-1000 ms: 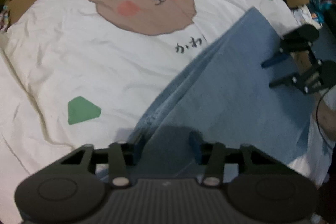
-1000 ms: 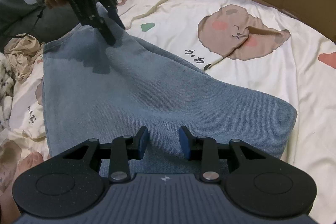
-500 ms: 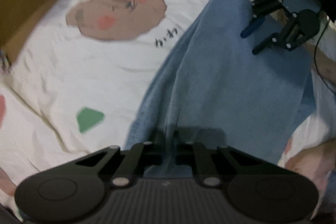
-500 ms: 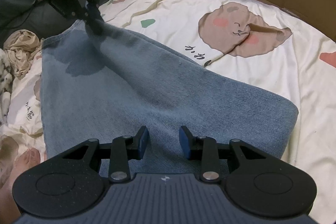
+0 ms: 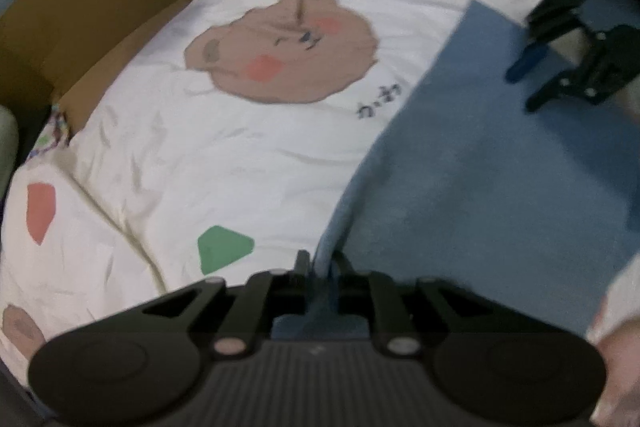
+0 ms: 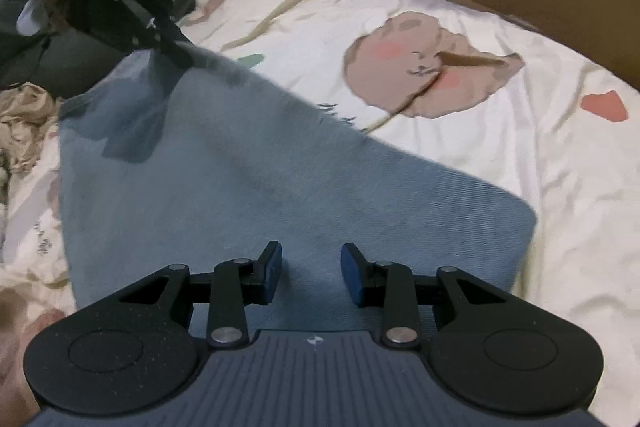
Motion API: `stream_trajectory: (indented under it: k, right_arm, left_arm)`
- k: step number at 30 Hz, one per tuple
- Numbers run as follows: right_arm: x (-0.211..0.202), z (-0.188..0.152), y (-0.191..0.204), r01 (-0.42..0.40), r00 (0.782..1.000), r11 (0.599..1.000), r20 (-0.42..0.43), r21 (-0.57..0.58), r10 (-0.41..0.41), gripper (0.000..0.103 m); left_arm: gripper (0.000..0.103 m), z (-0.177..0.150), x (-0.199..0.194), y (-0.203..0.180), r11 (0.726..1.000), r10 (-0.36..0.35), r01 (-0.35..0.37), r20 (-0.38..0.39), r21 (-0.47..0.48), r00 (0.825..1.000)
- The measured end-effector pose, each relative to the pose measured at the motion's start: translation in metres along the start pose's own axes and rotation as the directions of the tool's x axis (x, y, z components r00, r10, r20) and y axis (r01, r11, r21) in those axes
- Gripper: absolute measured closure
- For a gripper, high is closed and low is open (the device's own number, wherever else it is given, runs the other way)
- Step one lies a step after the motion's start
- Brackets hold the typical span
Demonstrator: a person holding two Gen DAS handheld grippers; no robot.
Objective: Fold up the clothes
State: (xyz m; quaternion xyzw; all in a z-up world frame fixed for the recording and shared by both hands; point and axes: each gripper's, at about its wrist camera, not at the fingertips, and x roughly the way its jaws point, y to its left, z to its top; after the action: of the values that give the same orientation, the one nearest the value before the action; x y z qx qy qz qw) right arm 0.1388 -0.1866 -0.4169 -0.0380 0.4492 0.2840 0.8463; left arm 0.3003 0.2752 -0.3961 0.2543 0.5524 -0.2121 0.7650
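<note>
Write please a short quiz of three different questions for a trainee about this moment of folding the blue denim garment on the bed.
1. True or false: the left claw is shut on the blue denim garment.
2. The right claw is: A) open above the garment, B) shut on the bear-print duvet, C) out of view.
3. Fill in: the left claw pinches the garment at its ____.

Key: 1 true; 2 A; 3 edge.
</note>
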Motion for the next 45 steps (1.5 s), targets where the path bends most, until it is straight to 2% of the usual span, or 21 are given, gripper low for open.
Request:
stream_trajectory:
  k: [3, 6, 11, 20, 24, 29, 34, 37, 39, 45]
  right_arm:
    - [0.002, -0.001, -0.006, 0.042, 0.999, 0.999, -0.015, -0.008, -0.042, 0.064]
    - [0.0, -0.003, -0.012, 0.064, 0.998, 0.998, -0.017, -0.003, -0.064, 0.064]
    - [-0.006, -0.002, -0.014, 0.083, 0.996, 0.996, -0.022, -0.011, -0.083, 0.064]
    - [-0.016, 0.003, -0.025, 0.115, 0.993, 0.993, -0.005, -0.009, -0.115, 0.064]
    - [-0.017, 0.005, -0.025, 0.112, 0.994, 0.994, 0.003, -0.015, -0.112, 0.064]
    - [-0.009, 0.009, -0.029, 0.121, 0.993, 0.992, 0.004, -0.041, -0.121, 0.064]
    - [-0.003, 0.012, -0.031, 0.129, 0.992, 0.988, -0.003, -0.085, -0.13, 0.064]
    - [0.0, 0.008, -0.03, 0.134, 0.991, 0.985, -0.014, -0.106, -0.136, 0.064]
    - [0.001, 0.003, -0.031, 0.132, 0.99, 0.986, -0.025, -0.105, -0.136, 0.064]
    - [-0.005, -0.008, -0.031, 0.127, 0.99, 0.989, -0.054, -0.078, -0.131, 0.064]
  left_arm:
    - [0.075, 0.004, 0.005, 0.007, 0.998, 0.029, -0.028, 0.013, -0.063, 1.0]
    - [0.076, 0.008, -0.001, 0.011, 0.994, 0.034, -0.029, 0.044, -0.106, 0.998]
    - [0.076, 0.015, -0.011, 0.007, 0.992, 0.031, -0.021, 0.075, -0.124, 0.997]
    - [0.076, 0.036, -0.019, -0.024, 0.996, -0.013, 0.024, 0.121, -0.087, 0.993]
    - [0.076, 0.039, -0.009, -0.039, 0.996, -0.045, 0.053, 0.106, -0.073, 0.993]
    - [0.076, 0.036, 0.012, -0.054, 0.99, -0.084, 0.092, 0.079, -0.103, 0.993]
    - [0.076, 0.031, 0.037, -0.063, 0.992, -0.067, 0.071, 0.036, -0.107, 0.997]
    - [0.077, 0.033, 0.042, -0.058, 0.988, -0.056, 0.063, 0.049, -0.144, 0.997]
    - [0.083, 0.035, 0.045, -0.054, 0.982, -0.042, 0.052, 0.061, -0.18, 0.997]
    - [0.084, 0.043, 0.055, -0.045, 0.963, -0.032, 0.05, 0.072, -0.264, 0.997]
